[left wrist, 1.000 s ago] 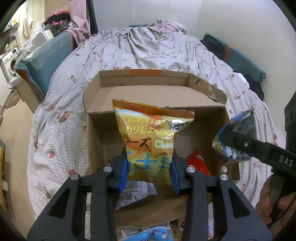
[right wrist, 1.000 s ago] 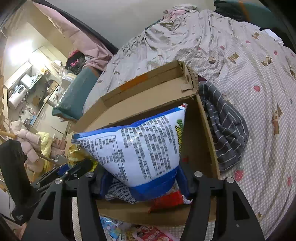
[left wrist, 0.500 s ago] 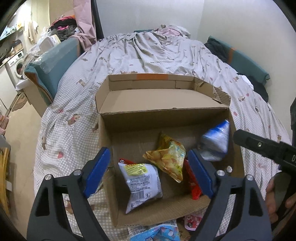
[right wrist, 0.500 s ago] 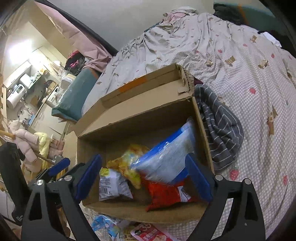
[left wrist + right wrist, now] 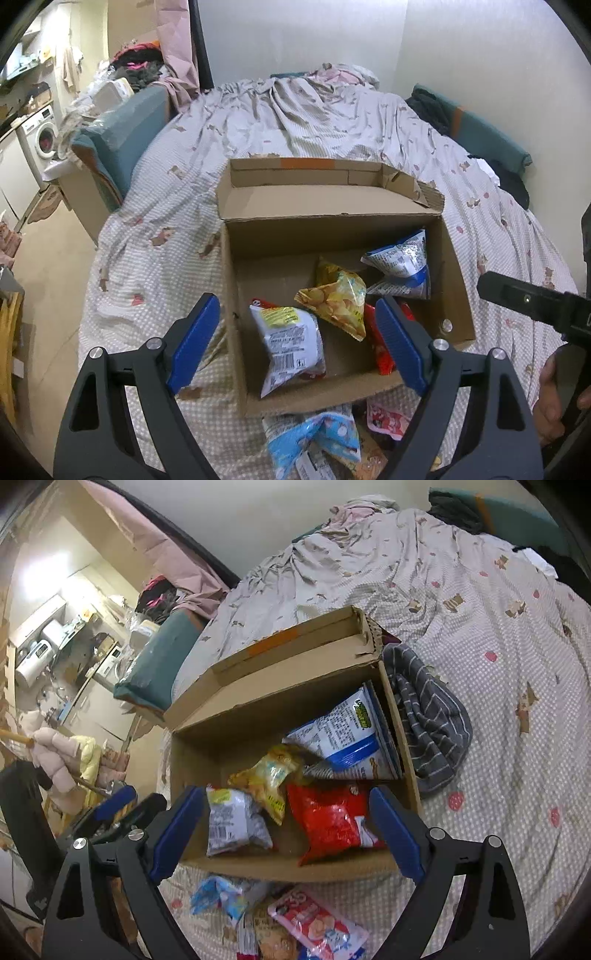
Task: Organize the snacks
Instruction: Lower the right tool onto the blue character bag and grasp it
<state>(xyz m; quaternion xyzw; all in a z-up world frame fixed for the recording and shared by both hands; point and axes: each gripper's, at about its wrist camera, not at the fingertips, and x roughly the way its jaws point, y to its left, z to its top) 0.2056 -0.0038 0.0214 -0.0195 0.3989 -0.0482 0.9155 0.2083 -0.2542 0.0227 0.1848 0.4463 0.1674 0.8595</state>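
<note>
The bed (image 5: 295,122) carries an open cardboard box (image 5: 454,280); bare quilt lies on its far and left sides. Inside lie a blue-white bag (image 5: 347,734), a red bag (image 5: 328,823), a yellow chip bag (image 5: 336,299) and a white packet (image 5: 291,343). Left gripper (image 5: 295,343) and right gripper (image 5: 288,830) hover above the near rim, jaws wide apart, empty, touching nothing

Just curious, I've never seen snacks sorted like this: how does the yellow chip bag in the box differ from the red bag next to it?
The yellow chip bag sits mid-box, tilted, its top end leaning against the blue-and-white bag; the red bag lies flatter, near the front wall of the cardboard box. In the right wrist view the yellow bag looks smaller than the red one. Both are crinkly, sealed and inside the box, and neither is held.
</note>
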